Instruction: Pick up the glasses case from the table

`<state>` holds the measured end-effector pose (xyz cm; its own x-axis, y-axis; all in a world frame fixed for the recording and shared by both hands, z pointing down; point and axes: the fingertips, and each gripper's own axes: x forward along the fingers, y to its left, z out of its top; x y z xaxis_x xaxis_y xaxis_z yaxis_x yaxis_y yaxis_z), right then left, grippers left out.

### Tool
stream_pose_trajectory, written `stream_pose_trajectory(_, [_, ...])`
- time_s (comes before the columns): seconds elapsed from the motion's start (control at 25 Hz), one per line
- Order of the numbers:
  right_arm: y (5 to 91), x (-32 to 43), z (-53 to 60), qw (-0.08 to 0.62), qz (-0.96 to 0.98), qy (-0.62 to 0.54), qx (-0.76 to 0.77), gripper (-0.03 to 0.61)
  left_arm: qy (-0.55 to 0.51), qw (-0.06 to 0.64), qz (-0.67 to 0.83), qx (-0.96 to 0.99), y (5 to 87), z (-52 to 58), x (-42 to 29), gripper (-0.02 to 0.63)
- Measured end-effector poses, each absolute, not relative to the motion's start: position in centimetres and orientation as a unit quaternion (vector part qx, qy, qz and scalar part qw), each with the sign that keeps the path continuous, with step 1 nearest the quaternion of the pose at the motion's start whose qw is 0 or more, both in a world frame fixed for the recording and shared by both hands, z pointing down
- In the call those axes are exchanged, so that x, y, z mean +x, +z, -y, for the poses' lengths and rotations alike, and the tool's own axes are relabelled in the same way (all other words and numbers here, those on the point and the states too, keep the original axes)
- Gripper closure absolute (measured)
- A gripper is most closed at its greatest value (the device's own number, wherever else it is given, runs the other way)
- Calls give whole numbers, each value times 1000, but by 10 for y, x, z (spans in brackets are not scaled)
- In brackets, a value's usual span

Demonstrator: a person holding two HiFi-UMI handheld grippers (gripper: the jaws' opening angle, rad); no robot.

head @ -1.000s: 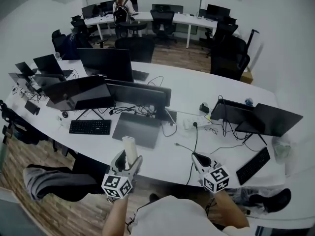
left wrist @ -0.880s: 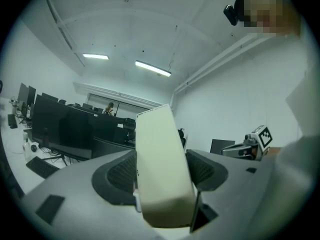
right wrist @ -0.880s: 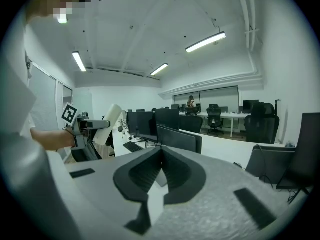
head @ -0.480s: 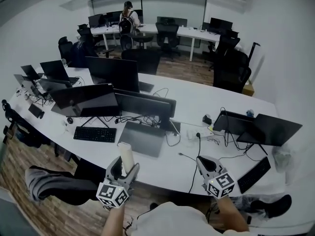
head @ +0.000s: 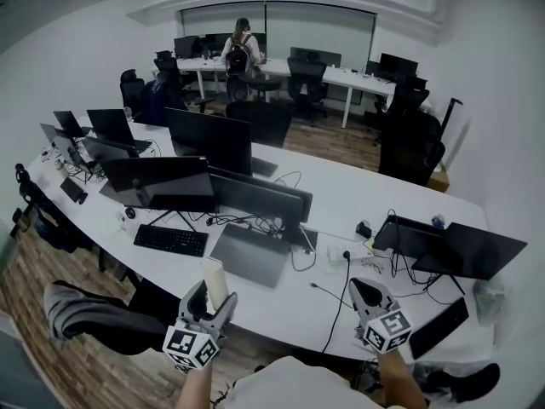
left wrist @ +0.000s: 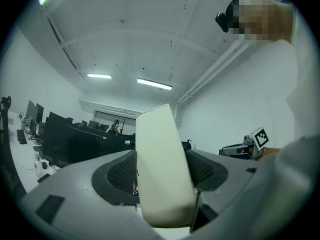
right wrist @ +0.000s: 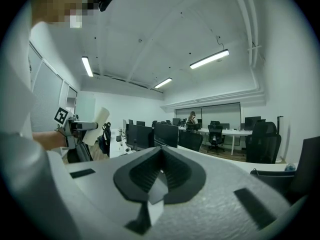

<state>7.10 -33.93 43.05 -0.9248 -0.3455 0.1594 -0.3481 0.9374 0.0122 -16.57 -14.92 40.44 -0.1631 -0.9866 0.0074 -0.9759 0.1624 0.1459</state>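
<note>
A cream, oblong glasses case (head: 214,279) stands upright in my left gripper (head: 212,297), which is shut on its lower part, held in the air before the near edge of the white table (head: 341,196). In the left gripper view the case (left wrist: 162,169) fills the gap between the dark pads and leans slightly left. My right gripper (head: 364,290) hovers at the same height to the right, shut with nothing in it; its pads meet in the right gripper view (right wrist: 161,172), which also shows the case (right wrist: 99,123) off to the left.
The curved table bears several dark monitors (head: 157,181), a keyboard (head: 170,239), a grey laptop (head: 252,254) and loose cables (head: 336,301). Office chairs (head: 409,147) stand behind it. A person (head: 240,51) stands at a far desk. A jacket-draped chair (head: 94,318) sits to my left.
Both grippers have sunk lower in the head view as it tipped up toward the far room. The left one has kept the case. The right one has stayed shut.
</note>
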Motion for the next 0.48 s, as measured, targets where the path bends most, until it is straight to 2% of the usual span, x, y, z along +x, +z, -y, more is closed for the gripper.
stream_pose_trajectory(0.48, [417, 72, 349, 65, 986, -11, 151, 583, -61, 33, 761, 645, 409, 160, -157, 307])
